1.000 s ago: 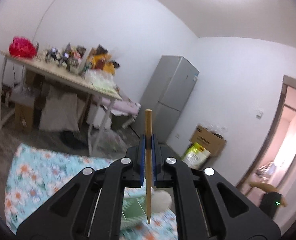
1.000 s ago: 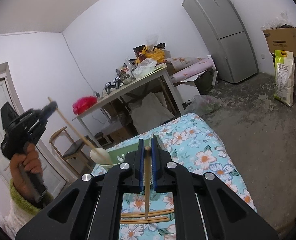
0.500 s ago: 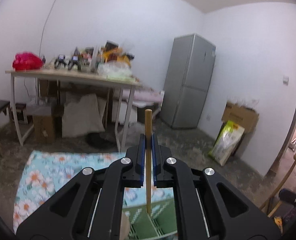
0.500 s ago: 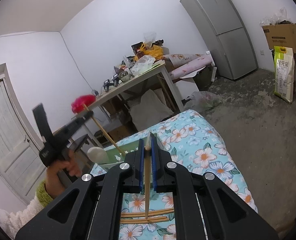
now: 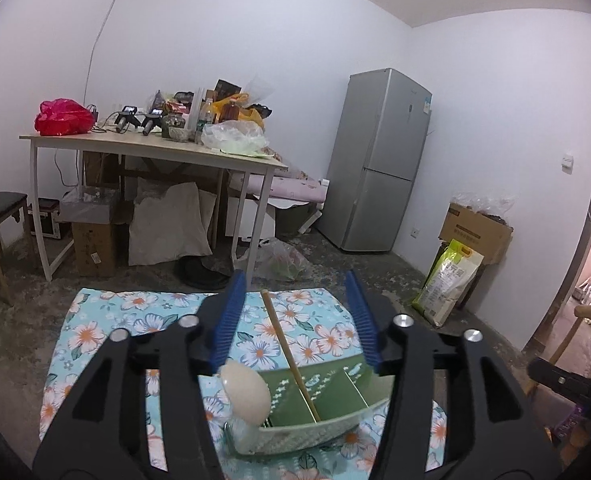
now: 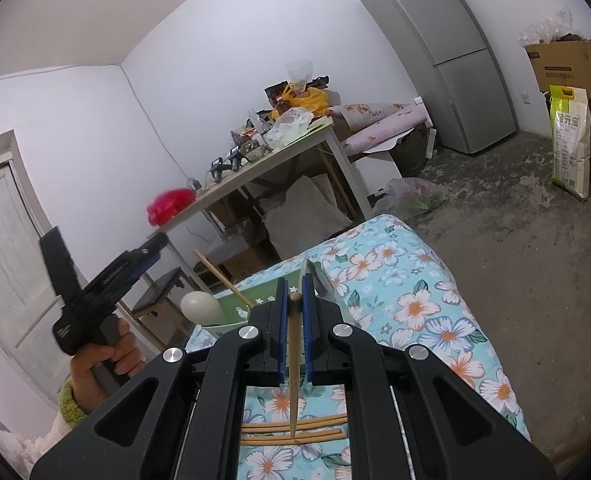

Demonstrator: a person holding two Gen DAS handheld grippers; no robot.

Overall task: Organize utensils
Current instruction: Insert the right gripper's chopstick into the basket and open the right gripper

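2 grippers are in my hands. My right gripper (image 6: 294,300) has its blue pads (image 6: 282,332) pressed together on a thin wooden chopstick (image 6: 294,368), and the stick points down between the black arms. Just under its tip I see 2 more wooden chopsticks (image 6: 295,428) lying flat on the blue flowered cloth (image 6: 427,312).

My left gripper (image 5: 295,320) has its blue pads (image 5: 225,324) wide apart, with nothing between them. Below it sits the green divided plastic tray (image 5: 335,396) on the flowered cloth (image 5: 103,320). A wooden spoon with a long handle (image 5: 289,356) leans in the tray, handle tilted up and away from me. A round cream-white spoon bowl (image 5: 243,392) sticks up at the near left corner of the tray. From my right camera I can see my left hand (image 6: 107,356) holding the left gripper up beside the tray (image 6: 235,308).

Farther off stands a wooden table with white legs (image 5: 147,152), piled with bags and a red plastic bag (image 5: 61,117). At the back wall is a tall silver fridge (image 5: 375,160), with a brown cardboard box (image 5: 475,228) near it.
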